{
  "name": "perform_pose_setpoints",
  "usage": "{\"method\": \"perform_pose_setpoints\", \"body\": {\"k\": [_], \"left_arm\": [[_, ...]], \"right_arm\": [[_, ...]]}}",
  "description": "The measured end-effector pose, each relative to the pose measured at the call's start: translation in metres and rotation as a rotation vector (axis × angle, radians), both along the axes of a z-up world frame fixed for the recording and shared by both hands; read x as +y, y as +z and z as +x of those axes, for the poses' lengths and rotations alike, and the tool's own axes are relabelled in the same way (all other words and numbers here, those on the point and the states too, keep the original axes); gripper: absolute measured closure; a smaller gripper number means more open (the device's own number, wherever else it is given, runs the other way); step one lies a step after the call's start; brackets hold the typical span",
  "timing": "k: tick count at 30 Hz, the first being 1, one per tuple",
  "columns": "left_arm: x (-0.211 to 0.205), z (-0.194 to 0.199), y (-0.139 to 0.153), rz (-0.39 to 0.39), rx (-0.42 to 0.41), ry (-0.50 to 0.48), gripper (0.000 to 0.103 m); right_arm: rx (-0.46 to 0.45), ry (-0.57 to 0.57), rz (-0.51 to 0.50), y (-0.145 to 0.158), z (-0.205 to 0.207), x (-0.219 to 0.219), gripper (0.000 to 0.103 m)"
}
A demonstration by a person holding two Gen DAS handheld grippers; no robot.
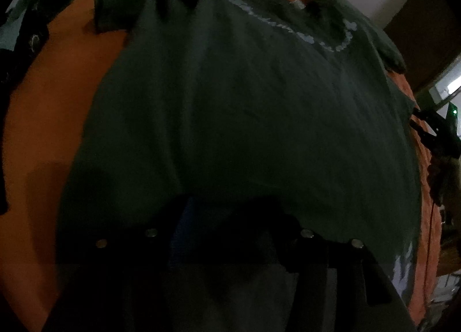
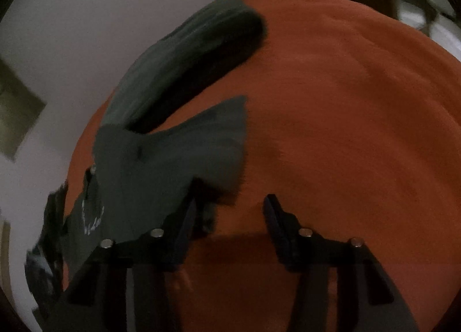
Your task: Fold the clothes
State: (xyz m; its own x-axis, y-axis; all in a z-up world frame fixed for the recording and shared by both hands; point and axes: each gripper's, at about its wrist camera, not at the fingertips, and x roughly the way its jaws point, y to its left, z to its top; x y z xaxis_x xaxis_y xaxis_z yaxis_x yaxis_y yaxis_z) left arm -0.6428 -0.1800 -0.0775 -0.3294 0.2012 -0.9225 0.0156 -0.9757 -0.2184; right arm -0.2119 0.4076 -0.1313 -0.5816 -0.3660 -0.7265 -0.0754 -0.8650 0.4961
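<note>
Lies spread across the orange cover (image 1: 43,130), taking up most of the left wrist view: a dark green T-shirt (image 1: 230,101), collar end far, hem near. Looks soft, light and limp; likely to sag and bunch wherever unsupported, and to drag on the fuzzy cover rather than slide. Best pinched at an edge, through both layers: hem corners or shoulder seams.

Shows in the left view only: whole body of the shirt, a heap of other dark clothes (image 1: 28,15), one short sleeve (image 1: 115,9), pale print (image 1: 340,41), neck label (image 1: 297,3). Hides the left hand-held gripper (image 1: 236,225) in shadow at the hem; cannot tell whether spread or pinching.

Shows in the right view only: the other sleeve (image 2: 173,153) lying flat, a raised roll of cloth (image 2: 201,43) behind it, and the right hand-held gripper (image 2: 230,196) spread wide, empty, just beside the sleeve edge.
</note>
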Motion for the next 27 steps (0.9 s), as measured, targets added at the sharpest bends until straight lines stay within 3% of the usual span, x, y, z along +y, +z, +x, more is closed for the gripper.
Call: {"method": "perform_pose_setpoints", "body": {"k": [1,2,3,4,6,9,14,16,18,19,22,24,27], "left_arm": [[0.003,-0.006,0.003,-0.017,-0.013,-0.016,0.049],[0.006,-0.012,0.008,-0.028,-0.020,-0.036,0.049],[0.010,-0.020,0.014,-0.021,-0.017,-0.060,0.049],[0.012,-0.029,0.020,0.000,-0.009,-0.081,0.049],[0.009,-0.049,0.030,0.045,-0.009,-0.096,0.049],[-0.004,-0.078,0.039,0.092,-0.037,-0.025,0.049],[-0.057,-0.096,0.046,0.069,-0.029,0.063,0.049],[-0.088,-0.106,0.051,0.037,-0.014,0.144,0.049],[-0.122,-0.113,0.055,-0.002,-0.005,0.236,0.049],[-0.142,-0.112,0.057,-0.020,-0.010,0.298,0.049],[-0.194,-0.114,0.055,0.054,-0.003,0.405,0.049],[-0.211,-0.117,0.052,0.118,0.008,0.423,0.049],[-0.217,-0.125,0.047,0.174,0.018,0.419,0.049]], "right_arm": [[-0.003,0.020,-0.001,0.000,-0.004,-0.004,0.063],[-0.001,0.034,-0.012,-0.003,-0.005,-0.004,0.076],[0.003,0.045,-0.025,-0.006,-0.006,-0.004,0.096],[0.016,0.043,-0.035,-0.004,-0.003,-0.004,0.103],[0.045,0.026,-0.053,0.005,0.008,-0.003,0.103],[0.069,-0.018,-0.076,0.021,0.022,0.004,0.103],[0.012,-0.015,0.014,0.023,0.017,0.009,0.103],[-0.010,-0.013,0.051,0.024,0.015,0.010,0.095],[-0.033,-0.012,0.087,0.025,0.013,0.012,0.080],[-0.044,-0.011,0.105,0.025,0.012,0.013,0.079],[-0.070,-0.033,0.126,0.025,0.014,0.019,0.076],[-0.065,-0.089,0.075,0.022,0.024,0.026,0.057],[-0.065,-0.145,-0.024,0.011,0.035,0.034,0.049]]}}
